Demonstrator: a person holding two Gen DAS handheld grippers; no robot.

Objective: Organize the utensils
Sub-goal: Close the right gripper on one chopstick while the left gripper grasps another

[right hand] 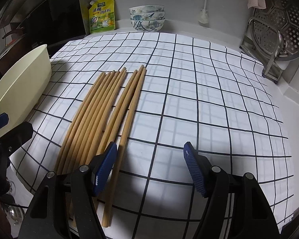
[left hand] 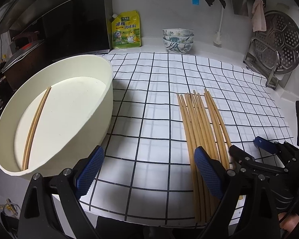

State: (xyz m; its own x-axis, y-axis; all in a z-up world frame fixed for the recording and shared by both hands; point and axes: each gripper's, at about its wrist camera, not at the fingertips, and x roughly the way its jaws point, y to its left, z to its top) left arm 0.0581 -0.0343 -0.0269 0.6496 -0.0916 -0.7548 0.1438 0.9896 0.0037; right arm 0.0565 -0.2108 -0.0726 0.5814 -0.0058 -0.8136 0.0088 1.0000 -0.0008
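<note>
Several wooden chopsticks (left hand: 201, 127) (right hand: 101, 111) lie side by side on the checked cloth (left hand: 155, 103) (right hand: 199, 91). Two more chopsticks (left hand: 36, 123) rest inside the cream oval tub (left hand: 85, 123) (right hand: 20, 87) at the left. My left gripper (left hand: 149, 171) hovers open low over the cloth between tub and bundle, nothing between its blue pads. My right gripper (right hand: 150, 167) is open too, its left finger (right hand: 104, 171) over the near ends of the bundle, with the rightmost chopstick just inside its gap. It appears in the left wrist view at the right (left hand: 247, 151).
A stack of patterned bowls (left hand: 178, 39) (right hand: 147, 18) and a yellow seasoning pouch (left hand: 125, 30) (right hand: 102, 15) stand at the back wall. A steel rack with a perforated steamer plate (left hand: 277, 43) (right hand: 279, 25) is at the right. A pot and stove are left of the tub.
</note>
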